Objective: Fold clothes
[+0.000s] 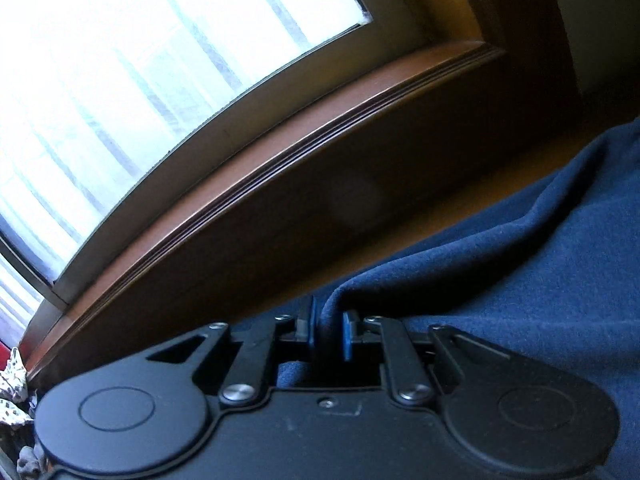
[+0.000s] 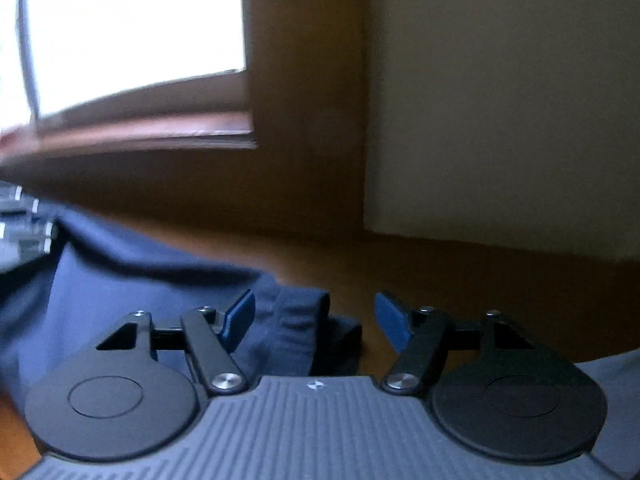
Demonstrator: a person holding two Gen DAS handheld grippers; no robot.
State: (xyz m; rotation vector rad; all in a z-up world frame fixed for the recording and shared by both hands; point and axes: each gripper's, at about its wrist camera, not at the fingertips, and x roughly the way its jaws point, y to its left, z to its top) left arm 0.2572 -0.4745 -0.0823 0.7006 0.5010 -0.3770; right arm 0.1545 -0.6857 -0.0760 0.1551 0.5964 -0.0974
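A navy blue garment [image 1: 520,264] lies on a brown wooden surface [image 1: 400,236]. In the left wrist view my left gripper [image 1: 329,330] is shut on a pinched fold of the garment's edge, cloth bunched between its blue pads. In the right wrist view the garment [image 2: 132,292] spreads to the left, with a hemmed end [image 2: 304,320] lying between the fingers of my right gripper [image 2: 316,320]. The right gripper is open, its blue pads [image 2: 240,320] wide apart on either side of that hem. The left gripper shows at the far left edge [image 2: 24,224].
A bright window [image 1: 140,80] with a brown wooden sill [image 1: 280,128] runs behind the surface. A cream wall [image 2: 500,112] stands at the right. Patterned cloth [image 1: 12,380] sits at the far left edge.
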